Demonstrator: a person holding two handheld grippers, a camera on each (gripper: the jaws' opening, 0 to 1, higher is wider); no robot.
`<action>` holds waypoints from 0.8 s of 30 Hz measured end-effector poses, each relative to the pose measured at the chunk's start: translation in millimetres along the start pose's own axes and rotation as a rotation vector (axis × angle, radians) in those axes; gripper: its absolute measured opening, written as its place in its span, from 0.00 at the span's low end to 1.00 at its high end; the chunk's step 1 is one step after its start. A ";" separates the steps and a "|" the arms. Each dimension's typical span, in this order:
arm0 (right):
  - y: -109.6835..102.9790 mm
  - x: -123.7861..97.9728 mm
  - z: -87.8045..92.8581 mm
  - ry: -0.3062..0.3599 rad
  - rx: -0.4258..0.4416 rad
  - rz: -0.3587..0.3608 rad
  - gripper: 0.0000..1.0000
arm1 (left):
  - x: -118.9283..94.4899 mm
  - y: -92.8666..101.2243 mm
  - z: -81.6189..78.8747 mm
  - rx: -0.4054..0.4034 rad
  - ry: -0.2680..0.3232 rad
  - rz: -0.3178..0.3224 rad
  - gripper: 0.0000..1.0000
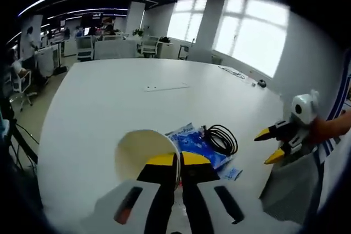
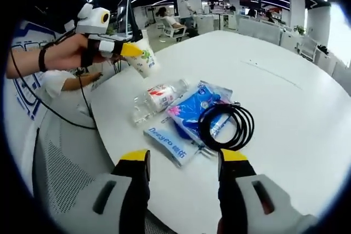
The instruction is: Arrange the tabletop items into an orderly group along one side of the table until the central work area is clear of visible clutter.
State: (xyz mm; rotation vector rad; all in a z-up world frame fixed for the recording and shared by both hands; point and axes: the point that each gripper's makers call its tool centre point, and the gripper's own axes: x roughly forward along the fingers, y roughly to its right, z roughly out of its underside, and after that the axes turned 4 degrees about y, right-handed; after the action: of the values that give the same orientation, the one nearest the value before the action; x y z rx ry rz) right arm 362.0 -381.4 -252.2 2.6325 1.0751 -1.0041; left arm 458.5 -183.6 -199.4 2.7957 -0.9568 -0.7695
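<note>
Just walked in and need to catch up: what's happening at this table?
A person is tidying a white table with two handheld grippers. The left gripper is shut on a paper cup, held up off the table. The right gripper is open above a coiled black cable, blue packets and a plastic bottle.

A large white table [image 2: 285,108] carries a small cluster near its edge. A clear plastic bottle [image 2: 156,100] lies on its side beside a blue packet [image 2: 194,108], with a flat blue-and-white wipes pack [image 2: 171,145] just beside them. A coiled black cable [image 2: 226,127] rests on the blue packet.
</note>
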 end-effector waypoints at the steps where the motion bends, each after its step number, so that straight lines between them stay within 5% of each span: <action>1: 1.1 -0.7 1.2 -0.001 0.010 0.003 0.50 | 1.3 -0.5 -0.9 0.003 0.000 0.001 0.00; 24: 21.2 -11.8 15.9 -0.005 0.092 0.053 0.56 | 42.7 -29.7 -24.4 0.060 -0.014 -0.024 0.00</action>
State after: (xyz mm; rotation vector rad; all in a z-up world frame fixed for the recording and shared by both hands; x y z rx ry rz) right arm 361.3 -409.4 -259.8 2.7127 0.9751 -1.0736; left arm 515.6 -187.1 -203.7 2.8623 -0.9656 -0.7764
